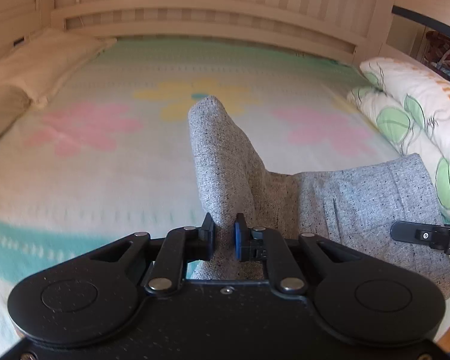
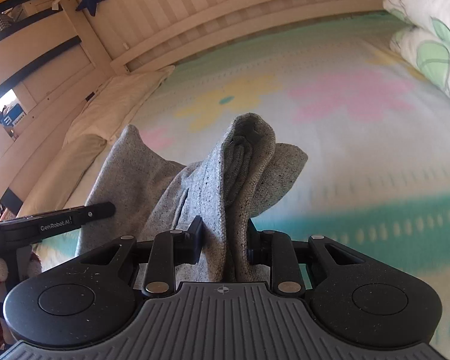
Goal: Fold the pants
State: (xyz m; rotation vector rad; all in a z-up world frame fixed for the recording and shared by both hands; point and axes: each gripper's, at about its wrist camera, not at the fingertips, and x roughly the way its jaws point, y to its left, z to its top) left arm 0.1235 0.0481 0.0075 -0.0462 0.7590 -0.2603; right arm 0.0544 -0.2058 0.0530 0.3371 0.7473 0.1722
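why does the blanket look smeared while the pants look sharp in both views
Left wrist view: the blanket is streaked with motion blur, while the pants pinched in the left gripper stay crisp. Right wrist view: same smear on the blanket, pants sharp in the right gripper; fisheye bends the headboard.

bedspread (image 1: 105,156) motion-blurred, pants (image 2: 213,186) bottom hidden

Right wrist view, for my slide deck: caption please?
Right gripper pinches speckled grey pants above a pastel flower-patterned bedspread.
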